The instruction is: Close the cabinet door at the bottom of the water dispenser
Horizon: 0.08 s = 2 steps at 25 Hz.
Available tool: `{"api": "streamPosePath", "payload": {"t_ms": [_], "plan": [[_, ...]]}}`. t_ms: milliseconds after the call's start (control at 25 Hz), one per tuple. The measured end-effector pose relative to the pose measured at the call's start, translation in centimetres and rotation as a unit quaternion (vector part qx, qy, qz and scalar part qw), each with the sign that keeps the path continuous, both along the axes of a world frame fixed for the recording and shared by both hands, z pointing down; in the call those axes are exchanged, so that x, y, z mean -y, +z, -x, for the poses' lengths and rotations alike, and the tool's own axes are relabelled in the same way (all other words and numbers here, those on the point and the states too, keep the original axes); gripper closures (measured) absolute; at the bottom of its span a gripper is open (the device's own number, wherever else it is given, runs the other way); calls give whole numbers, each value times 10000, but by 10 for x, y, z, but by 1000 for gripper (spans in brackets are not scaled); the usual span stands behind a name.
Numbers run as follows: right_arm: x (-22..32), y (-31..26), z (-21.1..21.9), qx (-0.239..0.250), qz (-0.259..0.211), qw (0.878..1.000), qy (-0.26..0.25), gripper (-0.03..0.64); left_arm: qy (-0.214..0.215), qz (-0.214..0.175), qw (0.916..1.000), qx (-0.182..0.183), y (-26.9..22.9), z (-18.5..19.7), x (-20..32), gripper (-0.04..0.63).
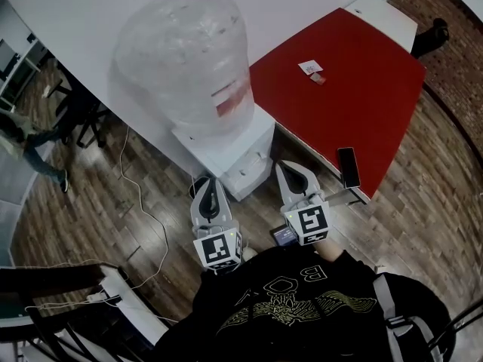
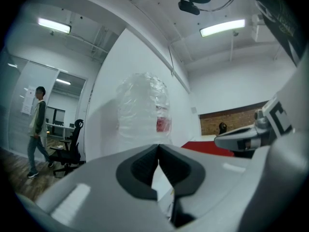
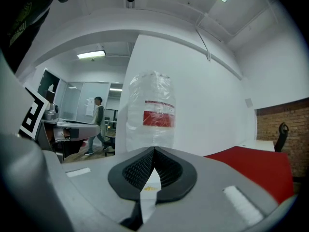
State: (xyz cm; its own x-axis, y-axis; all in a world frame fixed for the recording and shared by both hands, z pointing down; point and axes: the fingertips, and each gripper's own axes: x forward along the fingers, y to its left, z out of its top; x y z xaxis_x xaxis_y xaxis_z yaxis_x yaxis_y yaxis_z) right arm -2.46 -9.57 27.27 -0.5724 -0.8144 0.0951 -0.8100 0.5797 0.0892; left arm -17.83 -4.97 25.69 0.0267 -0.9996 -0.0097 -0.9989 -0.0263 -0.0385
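Note:
The white water dispenser (image 1: 226, 153) stands against the wall, with a large clear bottle (image 1: 181, 59) on top. From above, its body hides the bottom cabinet door. My left gripper (image 1: 213, 184) and right gripper (image 1: 284, 169) hang side by side just in front of it, pointing level at it. In the left gripper view the bottle (image 2: 144, 108) rises beyond the left gripper (image 2: 158, 147), whose tips meet with nothing between them. The right gripper (image 3: 154, 150) is likewise shut and empty, facing the bottle (image 3: 152, 112) and its red label.
A red table (image 1: 339, 89) stands right of the dispenser, with a black phone (image 1: 348, 167) near its front edge. White cables (image 1: 143, 202) trail over the wood floor at left. A person (image 1: 30, 142) walks by an office chair (image 1: 83, 111) at far left.

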Motion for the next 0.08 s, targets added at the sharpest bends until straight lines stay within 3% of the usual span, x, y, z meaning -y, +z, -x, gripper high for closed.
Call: {"api": "streamPosePath", "payload": {"t_ms": [80], "plan": [[-4,-2,2,-55,-71,10000,-35,623,-39,46,10000,-14,3,2,-4,589]]}}
